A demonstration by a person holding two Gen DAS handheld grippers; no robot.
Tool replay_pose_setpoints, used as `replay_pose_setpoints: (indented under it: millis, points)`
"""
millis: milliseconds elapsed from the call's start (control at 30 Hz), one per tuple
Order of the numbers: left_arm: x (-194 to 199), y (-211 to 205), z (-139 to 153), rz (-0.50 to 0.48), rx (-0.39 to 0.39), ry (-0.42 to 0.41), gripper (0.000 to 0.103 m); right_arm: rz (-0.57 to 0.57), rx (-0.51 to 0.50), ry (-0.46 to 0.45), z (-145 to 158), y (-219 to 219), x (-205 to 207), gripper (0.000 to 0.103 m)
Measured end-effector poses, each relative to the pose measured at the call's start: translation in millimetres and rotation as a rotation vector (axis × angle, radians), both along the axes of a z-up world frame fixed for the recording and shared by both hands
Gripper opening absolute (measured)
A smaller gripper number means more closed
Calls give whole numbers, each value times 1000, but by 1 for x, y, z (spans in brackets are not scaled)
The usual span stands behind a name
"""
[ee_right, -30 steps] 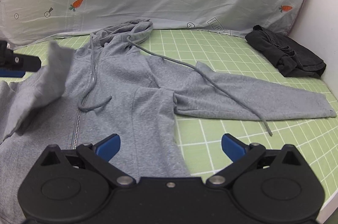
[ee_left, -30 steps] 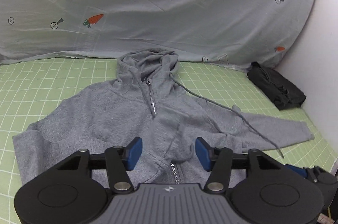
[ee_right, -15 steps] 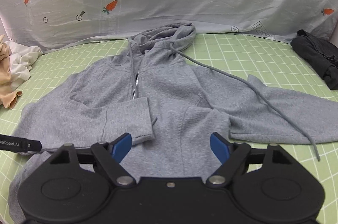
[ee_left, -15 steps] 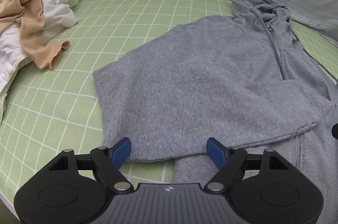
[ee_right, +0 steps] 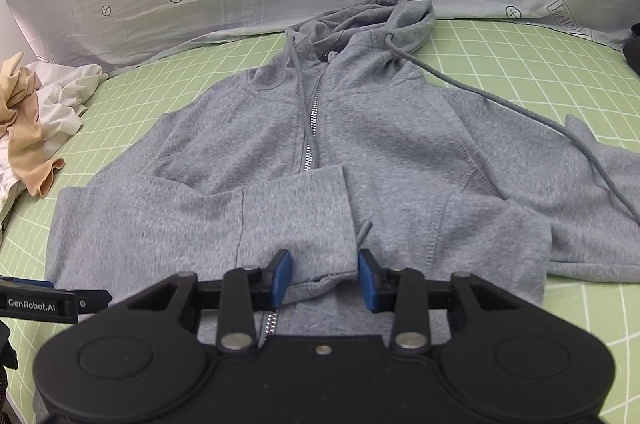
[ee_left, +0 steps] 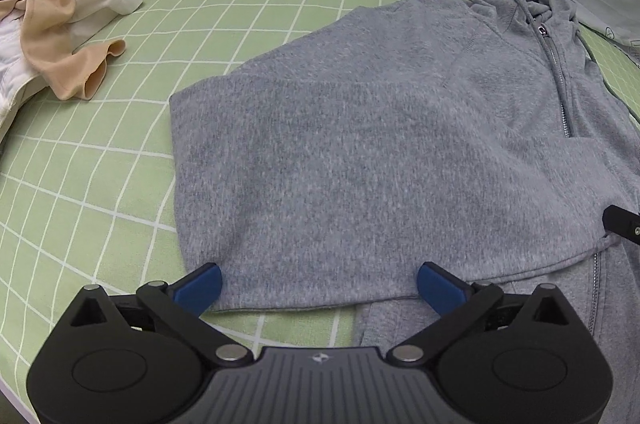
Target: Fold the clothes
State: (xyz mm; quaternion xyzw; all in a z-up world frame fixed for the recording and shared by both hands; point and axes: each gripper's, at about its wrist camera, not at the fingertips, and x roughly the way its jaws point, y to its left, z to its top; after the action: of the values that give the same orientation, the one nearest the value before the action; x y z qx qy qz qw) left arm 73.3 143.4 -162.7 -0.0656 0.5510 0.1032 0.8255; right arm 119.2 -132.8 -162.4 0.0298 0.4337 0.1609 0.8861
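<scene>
My left gripper (ee_left: 318, 286) gapes wide over the fuzzy grey fleece zip hoodie (ee_right: 360, 144) mid-frame, my right gripper (ee_right: 323, 276) half-closed straddling its folded ribbed cuff (ee_right: 316, 224), not pinching.

light: even, soft | shadows: faint | edges: fisheye-bent (dark corners) | focus: sharp

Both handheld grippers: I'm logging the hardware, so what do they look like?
Both are alike: left gripper and right gripper have matte black bodies, two round caps, silver pivot pins and blue finger pads. The right wrist view shows white "GenRobot.AI" lettering on the left one's side.
</scene>
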Motion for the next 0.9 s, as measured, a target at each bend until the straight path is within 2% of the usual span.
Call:
replay_pose_setpoints:
  millis: [33,100,367,467,533,700,900]
  points:
    - [0,-1,0,5,1,1,103,9,-16,-13,3,2,0,17]
    - [1,-1,0,9,2,3,103,38,-38,-52,10,5,-1,15]
    - [4,-4,3,21,14,7,103,87,-61,-316,55,3,-8,11]
    - [3,-7,9,22,59,-5,103,64,-85,-377,64,-1,-6,10]
    - [0,-8,14,23,93,-11,103,23,-80,-395,69,-12,-1,9]
    - [-5,-8,11,29,76,0,103,-113,-27,-382,72,-49,12,9]
    - [-9,-17,6,-5,95,5,103,-179,-26,-372,62,-78,8,9]
